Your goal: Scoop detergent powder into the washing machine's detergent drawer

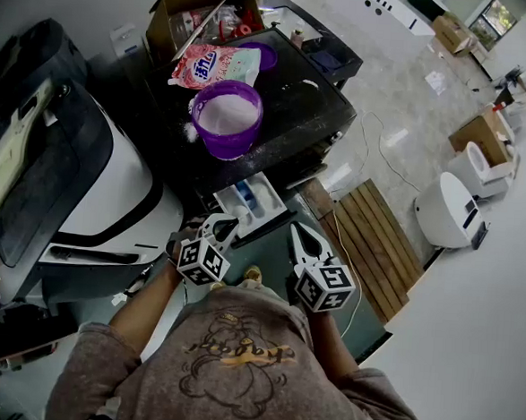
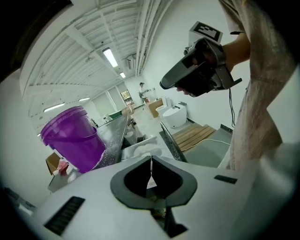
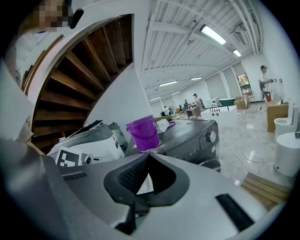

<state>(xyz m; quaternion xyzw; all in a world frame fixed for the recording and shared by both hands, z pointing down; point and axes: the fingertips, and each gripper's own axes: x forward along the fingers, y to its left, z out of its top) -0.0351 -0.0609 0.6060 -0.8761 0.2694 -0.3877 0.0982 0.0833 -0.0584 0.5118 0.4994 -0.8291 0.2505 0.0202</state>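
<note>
The left hand-held gripper and the right hand-held gripper both have jaws together, empty.

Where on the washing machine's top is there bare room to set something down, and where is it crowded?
Bare: the machine top right of the purple bucket, out to its right edge. Crowded: back left, where detergent bag, purple lid and cardboard box bunch behind the bucket.
</note>
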